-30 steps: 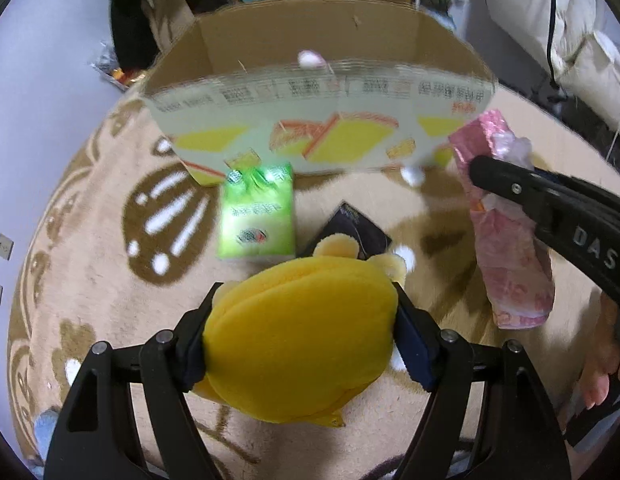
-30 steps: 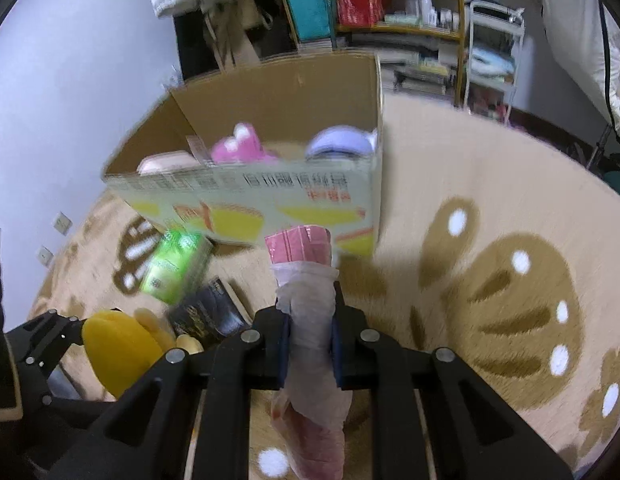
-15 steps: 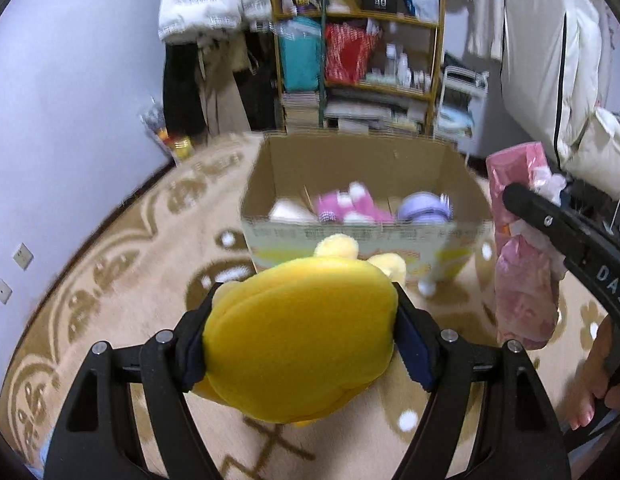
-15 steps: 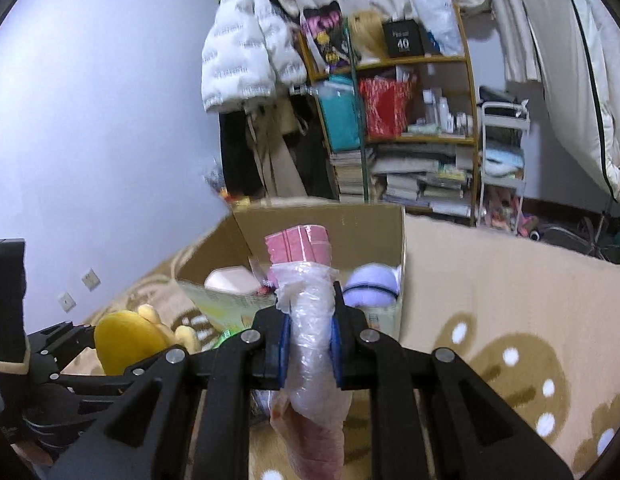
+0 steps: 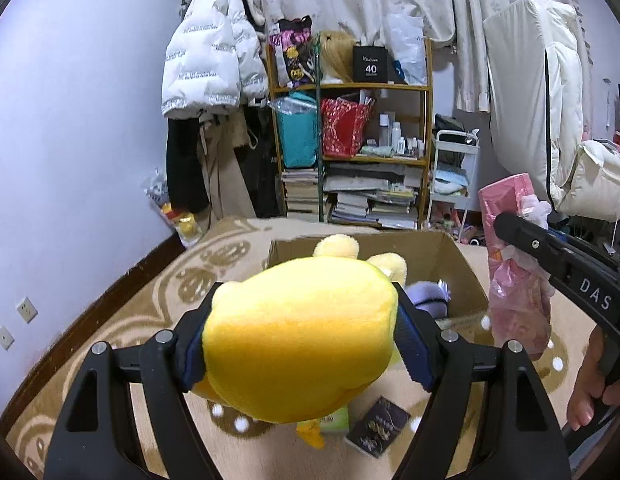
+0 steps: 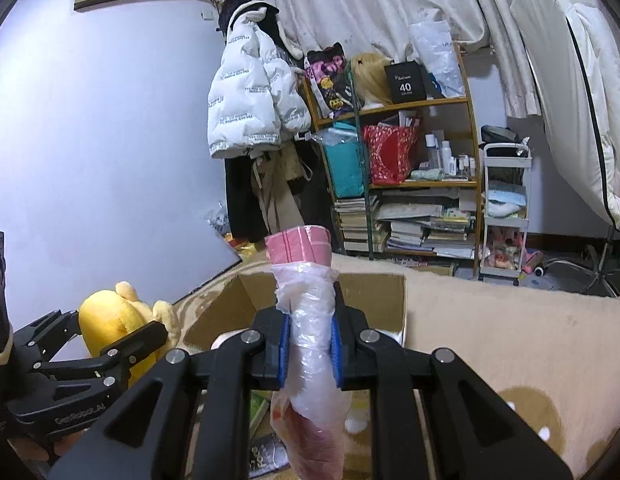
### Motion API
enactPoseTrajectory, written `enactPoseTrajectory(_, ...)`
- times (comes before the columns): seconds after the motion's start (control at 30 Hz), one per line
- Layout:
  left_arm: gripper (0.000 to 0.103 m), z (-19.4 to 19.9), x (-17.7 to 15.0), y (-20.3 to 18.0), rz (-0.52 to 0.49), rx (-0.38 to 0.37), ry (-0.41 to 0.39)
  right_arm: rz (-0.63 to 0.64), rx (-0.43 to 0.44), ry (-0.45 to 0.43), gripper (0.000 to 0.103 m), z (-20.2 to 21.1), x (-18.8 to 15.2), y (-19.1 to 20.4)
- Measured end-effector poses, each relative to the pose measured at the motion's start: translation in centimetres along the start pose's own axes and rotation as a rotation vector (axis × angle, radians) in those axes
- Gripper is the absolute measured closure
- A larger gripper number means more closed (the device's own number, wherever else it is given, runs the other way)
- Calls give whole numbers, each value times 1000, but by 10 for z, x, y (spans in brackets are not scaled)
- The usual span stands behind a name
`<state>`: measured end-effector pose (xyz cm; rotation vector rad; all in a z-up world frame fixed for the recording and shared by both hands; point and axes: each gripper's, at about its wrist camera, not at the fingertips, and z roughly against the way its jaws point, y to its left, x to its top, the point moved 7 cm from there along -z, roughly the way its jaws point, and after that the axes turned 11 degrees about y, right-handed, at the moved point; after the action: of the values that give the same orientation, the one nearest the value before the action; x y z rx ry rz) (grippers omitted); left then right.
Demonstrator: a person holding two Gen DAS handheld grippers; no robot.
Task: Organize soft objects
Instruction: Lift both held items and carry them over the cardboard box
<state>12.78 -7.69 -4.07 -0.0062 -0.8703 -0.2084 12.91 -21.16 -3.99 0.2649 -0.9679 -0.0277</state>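
One cardboard box (image 5: 462, 268) stands open on the patterned carpet (image 5: 158, 304) and is taken as the landmark. Two claws are seen, each clamped on one soft thing.

The left claw (image 5: 300, 340) is closed on one yellow plush toy (image 5: 298, 340); its two blue pads are pressed into the toy's sides, and the toy is held in the air on the near side of the box, its two pale ears overlapping the box's back wall in the left wrist view. In the right wrist view the same toy (image 6: 110, 320) is seen to the left of the box (image 6: 374, 300).

The right claw (image 6: 309, 346) is closed tight on one pink packet in a clear plastic wrap (image 6: 310, 344), held upright, with its pink top standing above the box's far rim in that view. In the left wrist view the packet (image 5: 514, 280) hangs just beside the box's right wall, and part of one hand (image 5: 590, 380) is seen on the claw's handle.

Inside the box one purple soft thing (image 5: 426, 300) is seen against the right wall; the rest of the inside is hidden by the plush toy.

On the carpet on the near side of the box lie two flat things: one green packet (image 5: 334, 424), mostly hidden under the toy, and one dark packet with gold print (image 5: 378, 428) beside it.

Behind the box, against the wall, one wooden shelf (image 5: 350, 88) is seen, and one white puffer jacket (image 5: 210, 48) hangs to its left.
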Motion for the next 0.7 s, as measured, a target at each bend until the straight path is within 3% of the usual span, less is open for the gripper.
enactPoseTrajectory(0.27,26,-13,22,3,-22,19,-25,4,-4,-41,86,-12,24,-6)
enactPoseTrajectory(0.7,26,-37,30,5,-27,13,-16,20,-1,-38,86,-38,41,-12)
